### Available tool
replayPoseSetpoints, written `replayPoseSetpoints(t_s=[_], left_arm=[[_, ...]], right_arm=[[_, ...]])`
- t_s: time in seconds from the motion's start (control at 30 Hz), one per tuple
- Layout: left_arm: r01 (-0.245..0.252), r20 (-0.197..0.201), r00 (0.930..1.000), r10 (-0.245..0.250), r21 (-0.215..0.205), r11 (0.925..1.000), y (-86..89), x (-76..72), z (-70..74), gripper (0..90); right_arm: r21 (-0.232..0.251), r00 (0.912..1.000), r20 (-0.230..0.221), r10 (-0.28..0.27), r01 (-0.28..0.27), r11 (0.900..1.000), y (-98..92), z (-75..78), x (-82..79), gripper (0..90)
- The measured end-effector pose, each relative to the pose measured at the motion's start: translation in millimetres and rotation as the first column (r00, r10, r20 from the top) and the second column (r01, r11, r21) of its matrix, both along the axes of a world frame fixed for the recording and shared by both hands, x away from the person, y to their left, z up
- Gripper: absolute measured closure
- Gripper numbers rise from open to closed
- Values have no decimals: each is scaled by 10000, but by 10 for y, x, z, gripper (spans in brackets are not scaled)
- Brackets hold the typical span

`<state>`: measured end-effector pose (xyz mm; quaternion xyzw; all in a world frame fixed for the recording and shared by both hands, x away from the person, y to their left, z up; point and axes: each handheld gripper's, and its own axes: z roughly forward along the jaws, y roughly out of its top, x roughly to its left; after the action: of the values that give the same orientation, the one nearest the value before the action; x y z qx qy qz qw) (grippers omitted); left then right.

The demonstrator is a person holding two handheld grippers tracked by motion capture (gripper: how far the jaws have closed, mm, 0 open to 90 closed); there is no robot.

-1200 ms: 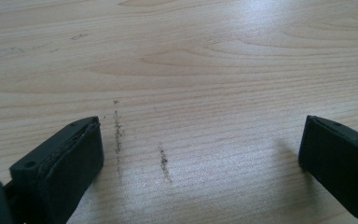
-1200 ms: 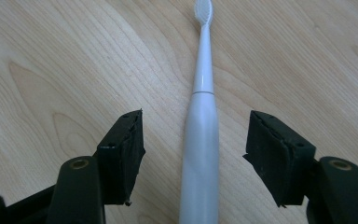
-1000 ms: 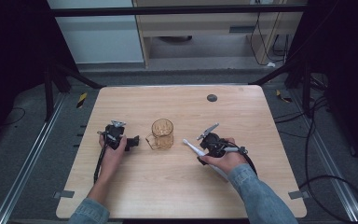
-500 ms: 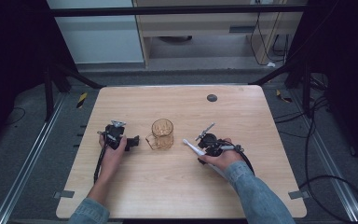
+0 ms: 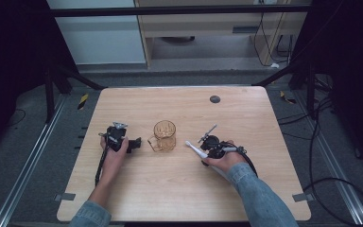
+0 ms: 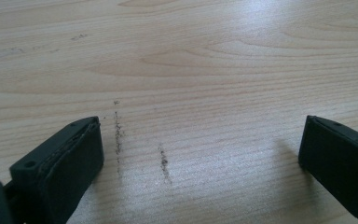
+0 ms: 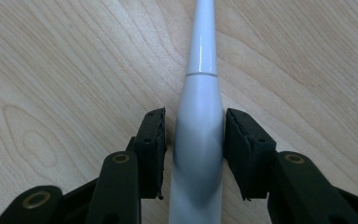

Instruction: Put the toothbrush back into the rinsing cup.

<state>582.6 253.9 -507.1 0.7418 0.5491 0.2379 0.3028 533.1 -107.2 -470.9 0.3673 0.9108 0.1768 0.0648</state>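
Observation:
An amber glass mug [image 5: 164, 135] stands upright at the table's middle, its handle toward my left gripper [image 5: 136, 142]. That gripper lies on the wood just left of the mug, jaws wide apart and open over bare tabletop [image 6: 200, 125]. Right of the mug, my right gripper [image 5: 203, 151] rests low on the table. In the right gripper view its jaws [image 7: 193, 122] sit tight on either side of a white toothbrush-like handle [image 7: 202, 70], which points away from me. The white handle [image 5: 192, 146] sticks out toward the mug.
A small dark round disc [image 5: 214, 99] lies near the table's far edge. The wooden table [image 5: 179, 198] has bare room in front of both hands and behind the mug. Metal frame legs and cables stand around the table on the floor.
My right hand and gripper have shifted slightly along the white handle; the handle itself has barely moved. The left gripper and mug are where they were.

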Motion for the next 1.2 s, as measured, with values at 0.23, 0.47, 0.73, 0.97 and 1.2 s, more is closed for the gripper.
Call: replayPoseSetpoints(t_s=[0.23,0.47,0.73,0.97,1.2], left_arm=[[2,2,10000,-2,1,10000,0,0,0,0],[10,3,10000,-10,-3,10000,-1,1,0,0],[11,3,10000,-11,-3,10000,-1,2,0,0],[11,0,10000,-11,-4,10000,-1,2,0,0],[11,1,10000,-11,-2,10000,-1,2,0,0]], right_arm=[[81,10000,-32,-54,55,10000,-9,-3,15,627],[98,10000,-28,58,-57,9999,-12,-2,14,660],[-16,9997,-136,202,-202,9998,-13,23,15,669],[79,9999,-94,123,-123,9999,-64,136,32,671],[243,9999,160,-24,20,9997,-155,326,59,671]])
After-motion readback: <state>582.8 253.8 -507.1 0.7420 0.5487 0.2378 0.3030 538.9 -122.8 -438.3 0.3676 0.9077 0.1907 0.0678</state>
